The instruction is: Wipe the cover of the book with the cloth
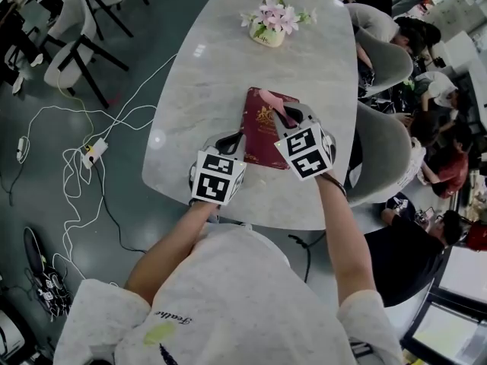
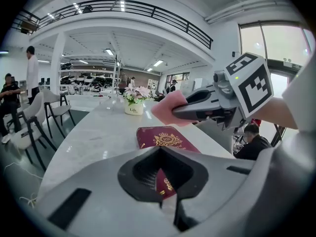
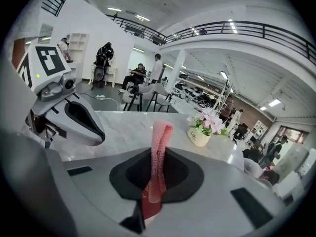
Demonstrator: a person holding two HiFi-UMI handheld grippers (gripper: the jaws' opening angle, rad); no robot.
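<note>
Dark red book with a gold crest (image 1: 262,137) lies flat on the pale marble-look table (image 1: 205,74). Left gripper (image 1: 232,141): jaws closed on the book's near edge, steadying it. Right gripper (image 1: 288,115) is clamped on the pink woven cloth (image 1: 268,97), held above the cover with no contact. Judgement: setup done — the wiping itself is left.

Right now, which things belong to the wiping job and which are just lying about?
Job: book; cloth; right gripper, shut on cloth; left gripper, at the book's edge.
Lying about: flowers; power strip; chair.
</note>
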